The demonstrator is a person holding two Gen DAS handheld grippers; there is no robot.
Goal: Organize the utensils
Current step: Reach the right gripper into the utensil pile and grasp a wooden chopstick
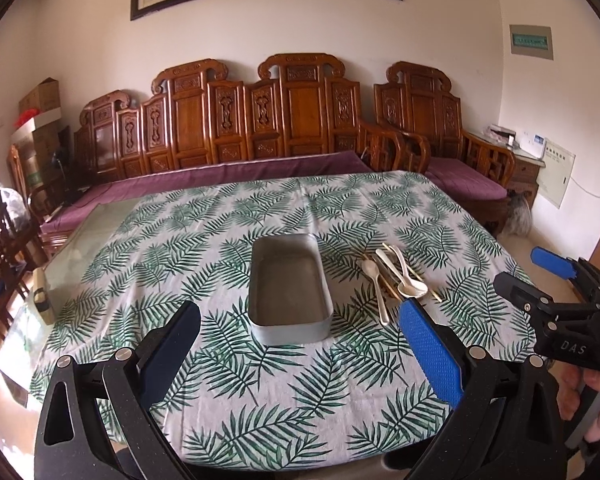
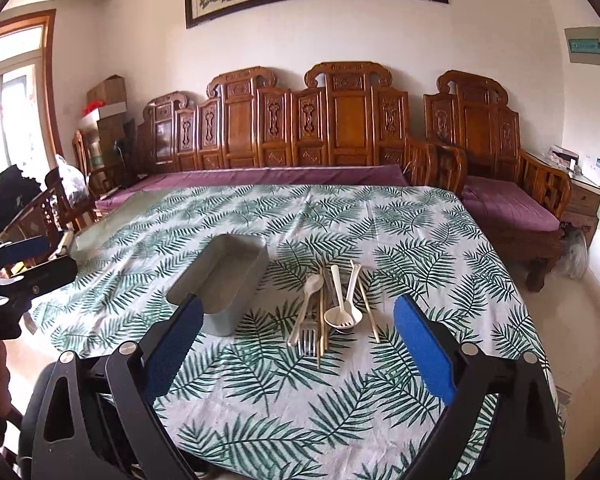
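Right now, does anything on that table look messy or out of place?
Yes: the utensils lie in a crossed heap on the tablecloth, spoons, fork and chopsticks overlapping, beside the grey tray, which holds nothing.

Leaf-print table [image 1: 260,420]: tin [image 1: 289,322], utensils [image 2: 332,308] (perhaps chopsticks)

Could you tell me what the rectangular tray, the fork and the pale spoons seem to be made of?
Tray: likely metal, dull grey matte sheen, thin walls. Fork: likely steel, bright reflective tines. Pale spoons: cream, smooth and opaque, probably plastic, possibly ceramic.
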